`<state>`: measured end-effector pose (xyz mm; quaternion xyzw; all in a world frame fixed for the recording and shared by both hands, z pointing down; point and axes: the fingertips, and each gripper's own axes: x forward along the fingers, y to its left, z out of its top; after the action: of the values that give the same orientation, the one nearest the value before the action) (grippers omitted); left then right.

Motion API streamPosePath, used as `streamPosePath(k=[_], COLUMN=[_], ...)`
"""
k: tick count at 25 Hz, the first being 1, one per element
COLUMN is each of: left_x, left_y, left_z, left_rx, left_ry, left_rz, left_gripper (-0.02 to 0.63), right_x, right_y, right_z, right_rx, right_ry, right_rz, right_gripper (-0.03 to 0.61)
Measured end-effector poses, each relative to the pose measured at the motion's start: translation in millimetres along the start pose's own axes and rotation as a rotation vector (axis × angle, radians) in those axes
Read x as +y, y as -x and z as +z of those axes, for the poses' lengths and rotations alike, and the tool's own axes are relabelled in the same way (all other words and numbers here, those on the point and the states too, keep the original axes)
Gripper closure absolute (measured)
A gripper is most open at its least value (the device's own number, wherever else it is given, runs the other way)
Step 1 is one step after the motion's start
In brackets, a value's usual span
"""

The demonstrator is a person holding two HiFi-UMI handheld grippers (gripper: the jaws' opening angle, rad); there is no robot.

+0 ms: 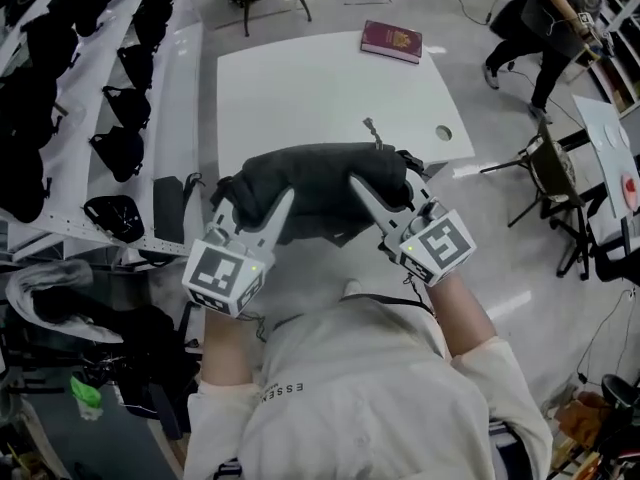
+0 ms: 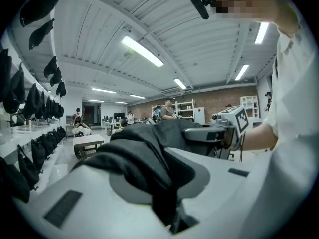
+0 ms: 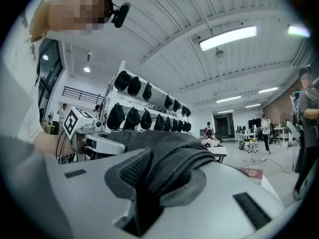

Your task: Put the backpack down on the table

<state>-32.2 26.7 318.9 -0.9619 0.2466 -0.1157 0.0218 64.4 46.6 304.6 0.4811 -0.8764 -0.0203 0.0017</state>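
While backpack (image 1: 320,168) bridges left gripper (image 1: 255,203) and right gripper (image 1: 385,186), jaws pinch it

Left hand-held gripper (image 1: 255,206) and right hand-held gripper (image 1: 388,194) side by side, jaws clamped on backpack (image 1: 320,176).

The only lettering that can be read is a line of small, widely spaced capitals on the person's pale shirt (image 1: 370,388), near the left sleeve in the head view: "ESSEN", with whatever follows lost in a fold of the cloth. The dark red book (image 1: 391,41) on the white table (image 1: 300,88) carries a gold emblem and gold print, too small to read. The left marker cube (image 1: 224,276) and the right marker cube (image 1: 440,245) show black-and-white square code patterns on their faces.
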Motion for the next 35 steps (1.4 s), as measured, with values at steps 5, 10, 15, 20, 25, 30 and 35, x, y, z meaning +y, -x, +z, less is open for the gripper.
streamPosePath(k=[5, 10, 15, 20, 25, 30, 35], left_x=[13, 43, 85, 135, 188, 237, 280], left_y=[-51, -91, -124, -160, -193, -222, -253], left_z=[25, 48, 60, 68, 69, 65, 56], left_rx=[-0.016, -0.023, -0.076, -0.102, -0.109, -0.124, -0.129], left_ry=[-0.013, -0.044, -0.061, -0.056, -0.059, -0.064, -0.069], left_rz=[0.032, 0.046, 0.072, 0.082, 0.08, 0.101, 0.108], left_gripper=[0.541, 0.541, 0.541, 0.541, 0.541, 0.54, 0.54], right_x=[-59, -105, -145, -186, -222, -254, -286], right_y=[-10, -36, -76, -124, -175, -225, -267], right_z=[13, 26, 35, 40, 37, 31, 17], right_rx=[-0.014, -0.036, -0.047, -0.041, -0.034, -0.035, -0.04], right_ry=[0.022, 0.029, 0.069, 0.093, 0.106, 0.132, 0.139], right_rz=[0.044, 0.05, 0.059, 0.075, 0.084, 0.103, 0.11], right_gripper=[0.499, 0.497, 0.497, 0.497, 0.497, 0.495, 0.495])
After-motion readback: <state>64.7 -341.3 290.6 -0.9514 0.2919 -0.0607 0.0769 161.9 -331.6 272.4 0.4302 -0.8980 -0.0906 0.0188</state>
